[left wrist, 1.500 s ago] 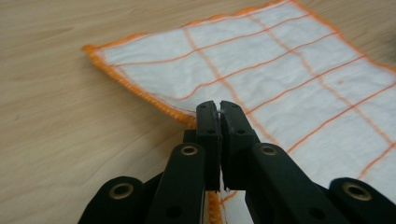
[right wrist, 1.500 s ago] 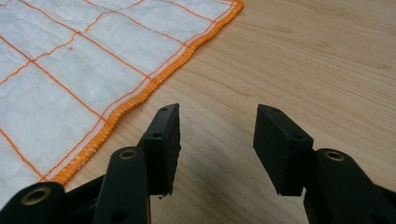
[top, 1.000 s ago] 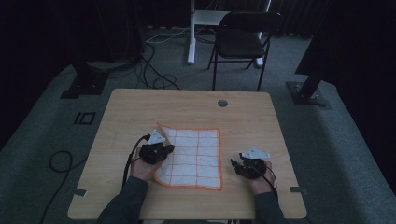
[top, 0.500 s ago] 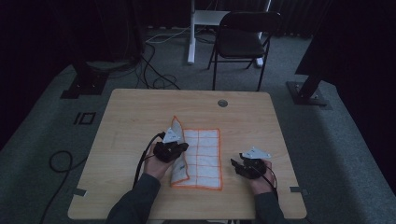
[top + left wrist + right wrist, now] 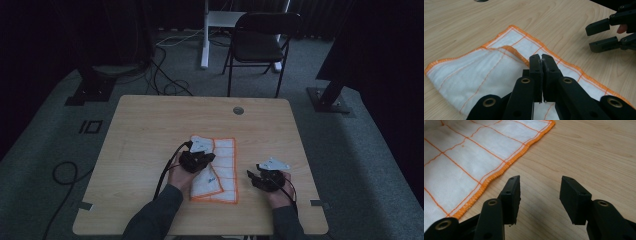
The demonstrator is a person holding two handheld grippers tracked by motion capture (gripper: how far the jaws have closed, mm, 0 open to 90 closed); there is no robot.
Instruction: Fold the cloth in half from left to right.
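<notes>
Left gripper [image 5: 199, 159]: over the cloth's middle, forearm reaching in from the bottom edge; jaws pinched together on a thread-thin bit of fabric.
Right gripper [image 5: 256, 177]: low over bare wood just beside the cloth's right hem, jaws spread apart, holding nothing.
White cloth with orange grid [image 5: 222, 172]: on the wooden table [image 5: 150, 130], near the front centre, left part folded over the right.
Hidden: the pinched corner, mostly covered by the left gripper's jaws.
</notes>
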